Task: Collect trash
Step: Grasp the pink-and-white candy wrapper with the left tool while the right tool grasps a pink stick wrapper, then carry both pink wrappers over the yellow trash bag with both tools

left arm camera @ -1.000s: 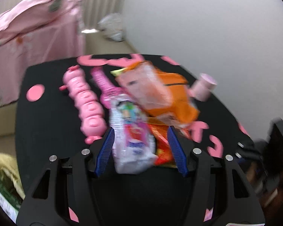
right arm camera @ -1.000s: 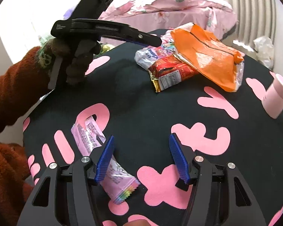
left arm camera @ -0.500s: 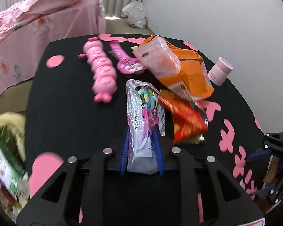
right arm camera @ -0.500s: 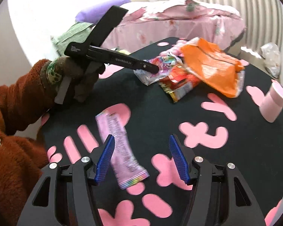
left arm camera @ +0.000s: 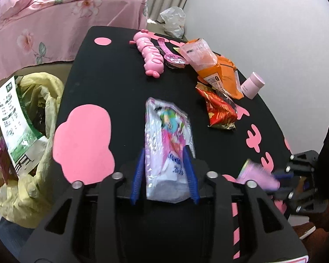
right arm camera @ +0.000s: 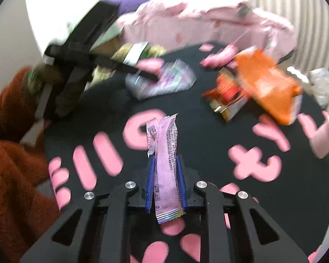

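My left gripper (left arm camera: 164, 153) is shut on a cartoon-printed clear candy bag (left arm camera: 167, 135), held above the black table (left arm camera: 111, 83); it also shows blurred in the right wrist view (right arm camera: 164, 83). My right gripper (right arm camera: 164, 160) is shut on a long pink wrapper (right arm camera: 165, 153), lifted off the table; it shows blurred in the left wrist view (left arm camera: 260, 175). A red snack wrapper (left arm camera: 220, 109) and an orange bag (left arm camera: 219, 72) lie on the table's right side. A yellow trash bag (left arm camera: 28, 131) with rubbish stands open left of the table.
A pink caterpillar toy (left arm camera: 151, 54), a pink watch (left arm camera: 171, 53) and a pink cup (left arm camera: 252, 85) sit on the table. A pink bed (left arm camera: 54, 17) stands behind. A white bag (left arm camera: 173, 22) lies on the floor by the wall.
My left gripper closed on the candy bag and drew it back toward the trash bag side. My right gripper closed on the pink wrapper and lifted it.
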`<state>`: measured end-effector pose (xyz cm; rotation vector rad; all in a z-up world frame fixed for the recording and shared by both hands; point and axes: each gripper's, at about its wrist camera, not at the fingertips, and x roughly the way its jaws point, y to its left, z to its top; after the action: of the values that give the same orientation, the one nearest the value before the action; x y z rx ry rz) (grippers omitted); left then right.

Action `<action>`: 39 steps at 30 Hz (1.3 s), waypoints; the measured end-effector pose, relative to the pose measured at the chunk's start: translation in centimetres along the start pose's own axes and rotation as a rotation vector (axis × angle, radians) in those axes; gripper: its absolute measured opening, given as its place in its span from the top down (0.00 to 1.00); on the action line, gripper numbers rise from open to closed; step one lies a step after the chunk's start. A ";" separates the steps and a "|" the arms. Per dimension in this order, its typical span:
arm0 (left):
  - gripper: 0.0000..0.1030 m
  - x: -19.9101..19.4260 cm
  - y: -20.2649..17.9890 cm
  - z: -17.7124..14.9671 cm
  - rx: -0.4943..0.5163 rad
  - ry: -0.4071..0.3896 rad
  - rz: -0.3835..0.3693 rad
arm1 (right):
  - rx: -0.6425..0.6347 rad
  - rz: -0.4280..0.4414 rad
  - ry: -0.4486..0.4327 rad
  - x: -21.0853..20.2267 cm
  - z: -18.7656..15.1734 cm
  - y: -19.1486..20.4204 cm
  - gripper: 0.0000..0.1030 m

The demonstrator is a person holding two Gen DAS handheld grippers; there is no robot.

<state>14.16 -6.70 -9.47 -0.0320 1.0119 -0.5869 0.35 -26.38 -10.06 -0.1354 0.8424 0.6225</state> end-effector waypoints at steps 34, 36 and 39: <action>0.84 -10.7 0.2 1.5 -0.032 -0.343 0.200 | 0.084 -0.169 -0.326 -3.9 9.8 -3.3 0.84; 0.84 -12.1 1.2 1.7 -0.053 -0.374 0.230 | 0.060 -0.165 -0.349 -3.8 11.7 -2.6 0.84; 0.84 -13.7 3.3 1.6 -0.092 -0.408 0.273 | 0.022 -0.145 -0.368 -3.2 14.4 -1.7 0.84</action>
<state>11.62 2.22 1.24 -0.0896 0.6306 -0.2676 9.11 -24.18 1.69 -0.0579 0.4785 0.4821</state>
